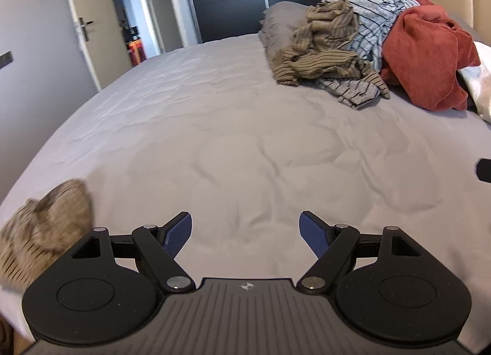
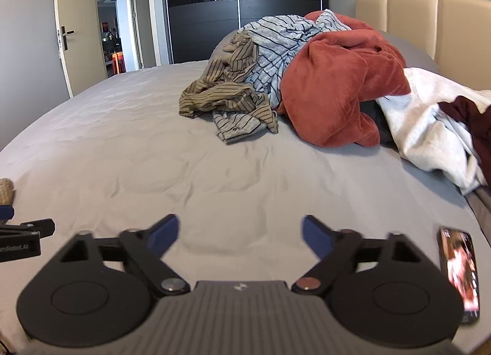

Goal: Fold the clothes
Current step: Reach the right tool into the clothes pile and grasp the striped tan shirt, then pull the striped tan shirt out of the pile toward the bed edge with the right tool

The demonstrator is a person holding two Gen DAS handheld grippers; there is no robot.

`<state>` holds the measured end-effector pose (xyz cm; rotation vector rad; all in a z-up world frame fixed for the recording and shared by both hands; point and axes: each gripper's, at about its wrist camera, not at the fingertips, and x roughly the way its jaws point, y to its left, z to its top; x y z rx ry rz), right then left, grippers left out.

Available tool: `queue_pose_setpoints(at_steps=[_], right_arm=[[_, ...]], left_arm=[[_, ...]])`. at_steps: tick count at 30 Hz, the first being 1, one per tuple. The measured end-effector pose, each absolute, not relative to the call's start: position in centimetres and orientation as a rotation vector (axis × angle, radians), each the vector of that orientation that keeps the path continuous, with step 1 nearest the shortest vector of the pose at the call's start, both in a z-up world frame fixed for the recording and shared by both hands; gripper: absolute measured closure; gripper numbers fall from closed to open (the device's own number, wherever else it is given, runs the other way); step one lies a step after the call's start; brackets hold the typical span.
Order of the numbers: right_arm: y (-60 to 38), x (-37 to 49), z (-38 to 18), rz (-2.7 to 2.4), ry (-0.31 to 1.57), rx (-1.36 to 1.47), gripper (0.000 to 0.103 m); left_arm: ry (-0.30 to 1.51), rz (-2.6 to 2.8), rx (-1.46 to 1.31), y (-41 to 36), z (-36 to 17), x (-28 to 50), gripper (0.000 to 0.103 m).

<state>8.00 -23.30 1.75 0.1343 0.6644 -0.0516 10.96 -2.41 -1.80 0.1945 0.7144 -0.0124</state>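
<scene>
We've got both grippers, left [image 1: 245, 232] and right [image 2: 241, 237], jaws wide apart and holding nothing over the grey bed [image 1: 214, 140]. The clothes pile [image 2: 291, 79] sits far right; a phone [image 2: 458, 272] lies near right. No readable labels.

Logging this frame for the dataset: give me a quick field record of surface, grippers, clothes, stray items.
surface: bed with grey sheet, bare in the middle
left gripper: open, holding nothing
right gripper: open, holding nothing
pile: tan striped garment, grey striped garment, rust fleece, white garment, all crumpled near the headboard
apart from pile: blurred tan striped garment by the left gripper
stray item: phone, screen lit, right of the right gripper
</scene>
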Motion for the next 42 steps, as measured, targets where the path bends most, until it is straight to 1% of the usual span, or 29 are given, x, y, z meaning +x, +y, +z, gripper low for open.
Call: queue_pose_setpoints(at_steps=[1,3,5,9,10,12,14,23,30,31,32,35,40,42], right_arm=[[-23.7,9.1,1.5,-0.05,0.665,0.136,0.02],[-24.5,11.4,1.1,-0.044,0.656,0.135,0.024],[-25.1,13.8,0.5,-0.04,0.652,0.121,0.033],[-26.5,19.6,-1.0,-0.028,0.659,0.107,0.04],[-26.8,21.0,-1.4,-0.025,0.66,0.108,0.044],[-27.5,24.0,-2.4,-0.021,0.664,0.122,0.046],[-28.2,27.1,-3.4,-0.01,0.665,0.123,0.051],[-30.5,38.8,-7.0,-0.008,0.657,0.103,0.052],[-30.8,43.8,-8.8,-0.005,0.67,0.055,0.053],[-30.8,44.2,-8.9,-0.004,0.673,0.056,0.062],[-30.8,44.5,-9.0,0.003,0.677,0.057,0.082],[-30.9,44.6,-8.6,0.021,0.676,0.059,0.093],[-30.2,41.8,-6.8,0.077,0.678,0.063,0.099],[-29.4,40.0,-5.8,0.11,0.682,0.054,0.1]], left_arm=[[0.714,-0.019,0.194,-2.6,-1.9,11.7,0.026],[0.71,-0.037,0.193,-3.0,-2.3,13.3,0.026],[0.707,-0.046,0.191,-3.3,-2.7,14.8,0.026],[0.714,-0.05,0.18,-3.5,-4.2,18.2,0.026],[0.715,-0.049,0.183,-3.6,-4.6,19.0,0.026],[0.716,-0.047,0.189,-3.6,-5.3,20.7,0.026],[0.713,-0.047,0.191,-3.7,-5.8,22.0,0.026],[0.677,-0.053,0.185,-3.7,-7.3,26.4,0.026],[0.65,-0.058,0.18,-3.7,-8.5,29.8,0.026],[0.655,-0.058,0.182,-3.8,-8.7,29.9,0.026],[0.661,-0.058,0.184,-3.8,-8.8,30.0,0.026],[0.679,-0.048,0.193,-3.9,-9.0,30.0,0.026],[0.71,-0.018,0.197,-3.8,-8.2,29.5,0.026],[0.72,-0.01,0.193,-3.7,-7.4,28.8,0.026]])
